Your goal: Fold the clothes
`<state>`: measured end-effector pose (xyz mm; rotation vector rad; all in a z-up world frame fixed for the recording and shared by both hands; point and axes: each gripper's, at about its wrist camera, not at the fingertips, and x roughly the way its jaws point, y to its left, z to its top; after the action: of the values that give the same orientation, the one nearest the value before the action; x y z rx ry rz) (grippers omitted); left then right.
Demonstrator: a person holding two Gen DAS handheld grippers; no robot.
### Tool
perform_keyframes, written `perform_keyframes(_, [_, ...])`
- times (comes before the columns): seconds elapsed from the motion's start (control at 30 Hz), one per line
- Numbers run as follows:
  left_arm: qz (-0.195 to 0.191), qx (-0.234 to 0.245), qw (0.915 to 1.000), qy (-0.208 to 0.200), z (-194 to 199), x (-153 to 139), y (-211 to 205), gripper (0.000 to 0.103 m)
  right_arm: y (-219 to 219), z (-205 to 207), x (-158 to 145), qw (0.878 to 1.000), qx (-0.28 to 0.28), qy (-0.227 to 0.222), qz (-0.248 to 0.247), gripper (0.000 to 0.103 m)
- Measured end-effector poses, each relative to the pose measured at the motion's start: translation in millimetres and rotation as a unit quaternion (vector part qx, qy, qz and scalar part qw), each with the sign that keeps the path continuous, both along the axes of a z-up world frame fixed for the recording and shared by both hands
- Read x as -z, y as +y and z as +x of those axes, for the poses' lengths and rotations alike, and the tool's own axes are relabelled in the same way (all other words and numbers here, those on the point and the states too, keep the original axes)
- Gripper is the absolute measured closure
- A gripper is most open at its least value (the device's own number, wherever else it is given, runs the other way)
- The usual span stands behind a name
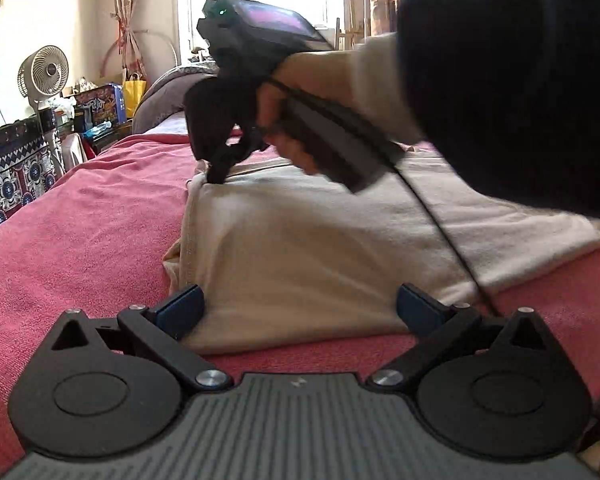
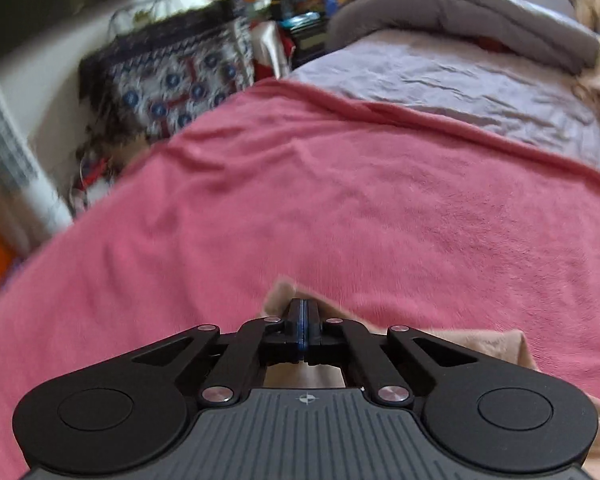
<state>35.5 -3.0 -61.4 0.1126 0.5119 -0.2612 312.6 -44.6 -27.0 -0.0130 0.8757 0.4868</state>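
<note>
Left claw (image 1: 300, 308) agape; right claw (image 2: 304, 320) pinches garment (image 2: 284, 292)

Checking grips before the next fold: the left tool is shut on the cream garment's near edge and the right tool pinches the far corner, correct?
Not quite. In the left wrist view the left tool is open, its fingers spread either side of the cream garment. The right tool is indeed shut on the far corner.

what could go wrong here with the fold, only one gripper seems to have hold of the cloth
The right gripper is shut on one corner of the beige garment only, so pulling may skew the fold or slip the thin edge free. The left gripper is open around the near edge, gripping nothing, so that side may drag and bunch on the pink blanket.
</note>
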Motion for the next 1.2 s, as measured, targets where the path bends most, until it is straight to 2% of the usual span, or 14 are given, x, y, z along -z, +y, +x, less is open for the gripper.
perform_keyframes(0.07, [-0.001,0.001,1.0000,-0.001,0,0,1,0.000,-12,-4,-9,1.000,0.004,-0.008,0.029,0.088])
perform_keyframes(0.17, [-0.002,0.001,1.0000,-0.002,0,1,2,0.000,-35,-22,-27,0.997,0.004,-0.023,0.068,0.088])
perform_keyframes(0.27, [-0.003,0.000,1.0000,-0.002,2,2,2,0.000,-46,-62,-38,0.999,-0.013,-0.035,0.029,0.087])
perform_keyframes(0.4, [-0.004,-0.003,1.0000,-0.003,2,3,3,0.000,-32,-94,-22,0.998,-0.060,-0.014,-0.022,0.088])
perform_keyframes(0.5, [-0.005,-0.003,1.0000,-0.004,3,3,3,0.000,-12,-81,-5,0.997,-0.058,-0.016,-0.038,0.091])
perform_keyframes(0.57, [-0.006,-0.002,1.0000,-0.004,2,3,3,0.000,-3,-55,-2,0.999,-0.033,-0.015,-0.022,0.102])
perform_keyframes(0.73, [-0.006,0.001,0.9999,-0.008,2,4,5,0.000,17,5,3,1.000,0.027,-0.008,0.015,0.102])
perform_keyframes(0.77, [-0.007,0.002,0.9999,-0.008,1,4,6,0.000,17,10,-1,0.999,0.032,-0.007,0.017,0.094])
perform_keyframes(0.83, [-0.008,0.003,0.9999,-0.009,0,5,6,0.000,3,4,-14,0.998,0.026,-0.010,0.048,0.089])
perform_keyframes(0.9, [-0.008,0.002,0.9999,-0.010,-1,5,6,0.000,-18,-10,-27,0.997,0.022,-0.024,0.076,0.073])
perform_keyframes(0.93, [-0.007,0.002,0.9999,-0.010,-1,5,6,0.000,-31,-22,-35,0.995,0.021,-0.037,0.087,0.053])
perform_keyframes(0.97, [-0.008,0.002,0.9999,-0.010,-1,5,6,0.000,-45,-33,-42,0.994,0.021,-0.049,0.098,0.039])
perform_keyframes(1.07, [-0.007,0.001,0.9999,-0.010,0,5,6,0.000,-81,-78,-58,0.993,0.024,-0.096,0.069,0.025])
perform_keyframes(1.2, [-0.007,0.000,0.9999,-0.011,2,4,5,0.000,-136,-152,-53,0.988,0.081,-0.132,-0.002,0.008])
